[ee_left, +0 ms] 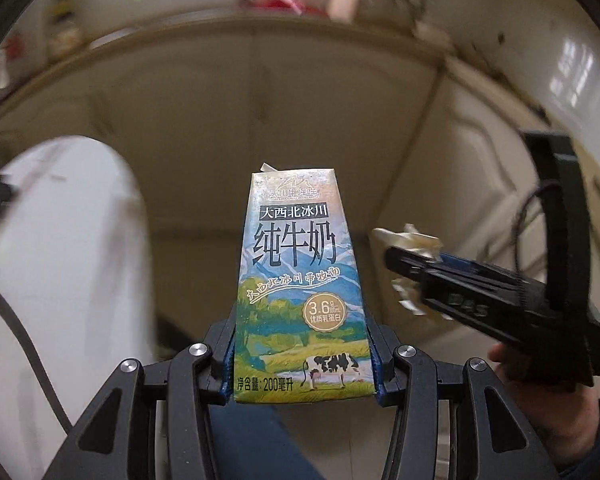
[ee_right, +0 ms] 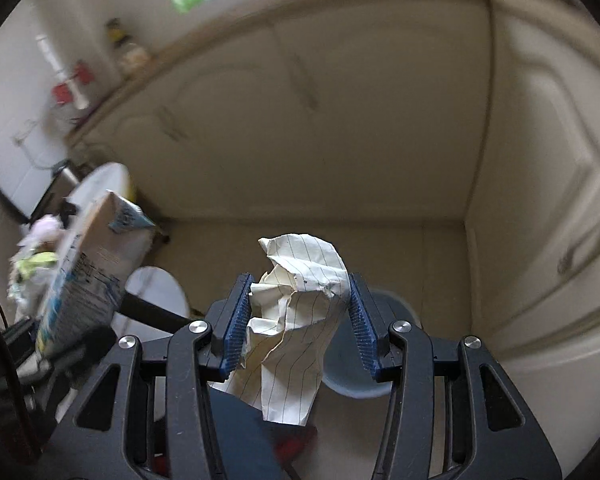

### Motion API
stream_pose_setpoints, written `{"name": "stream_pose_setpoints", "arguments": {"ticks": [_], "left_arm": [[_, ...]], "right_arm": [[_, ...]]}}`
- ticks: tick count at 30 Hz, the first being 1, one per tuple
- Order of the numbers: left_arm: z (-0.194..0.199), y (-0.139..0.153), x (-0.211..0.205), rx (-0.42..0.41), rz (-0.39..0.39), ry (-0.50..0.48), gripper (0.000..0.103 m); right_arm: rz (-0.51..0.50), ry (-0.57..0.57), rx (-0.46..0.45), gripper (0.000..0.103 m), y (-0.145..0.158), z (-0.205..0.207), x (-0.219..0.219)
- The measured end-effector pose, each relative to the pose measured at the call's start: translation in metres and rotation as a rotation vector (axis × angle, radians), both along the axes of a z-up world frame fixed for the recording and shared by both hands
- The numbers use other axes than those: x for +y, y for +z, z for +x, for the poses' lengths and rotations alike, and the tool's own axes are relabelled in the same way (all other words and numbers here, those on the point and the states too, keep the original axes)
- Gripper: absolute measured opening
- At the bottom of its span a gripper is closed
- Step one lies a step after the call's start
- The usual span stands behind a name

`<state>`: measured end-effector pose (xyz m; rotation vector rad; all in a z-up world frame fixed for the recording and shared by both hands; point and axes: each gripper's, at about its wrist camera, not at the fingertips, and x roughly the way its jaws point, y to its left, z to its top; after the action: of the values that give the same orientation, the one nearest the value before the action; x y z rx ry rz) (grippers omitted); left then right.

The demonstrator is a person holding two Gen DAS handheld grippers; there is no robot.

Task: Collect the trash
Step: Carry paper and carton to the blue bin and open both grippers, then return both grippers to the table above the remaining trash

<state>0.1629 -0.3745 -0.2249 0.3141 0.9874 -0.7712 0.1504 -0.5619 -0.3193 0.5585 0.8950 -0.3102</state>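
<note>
My left gripper (ee_left: 302, 354) clamps the milk carton (ee_left: 298, 292) near its base, keeping it upright. My right gripper (ee_right: 300, 324) pinches the crumpled paper (ee_right: 296, 320) between both pads, carrying both above the floor for disposal.

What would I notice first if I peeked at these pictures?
The colourful milk carton with a little cow on it, standing squeezed between the left gripper's jaws in the middle of its view. Next, the crumpled lined paper clamped in the right gripper, with cream cupboard doors behind it.
</note>
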Motion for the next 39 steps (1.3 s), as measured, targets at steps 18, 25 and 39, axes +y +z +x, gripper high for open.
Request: {"name": "stream_pose_setpoints", "arguments": {"ticks": [18,25,39], "left_arm": [[0.128,-0.170,-0.087,0.288,0.235,0.043,0.058],[0.100,-0.150,-0.084,0.183,0.223,0.036,0.061],[0.030,0.003,0.004,-0.112,-0.052,0.052,0.074]], "right_arm": [[0.260,-0.089,0.290,0.063,-0.192,0.028,-0.063],[0.294,-0.165,0.253,0.103,-0.188,0.017,-0.079],[0.400,-0.197,-0.151,0.103,-0.049,-0.014,-0.047]]}}
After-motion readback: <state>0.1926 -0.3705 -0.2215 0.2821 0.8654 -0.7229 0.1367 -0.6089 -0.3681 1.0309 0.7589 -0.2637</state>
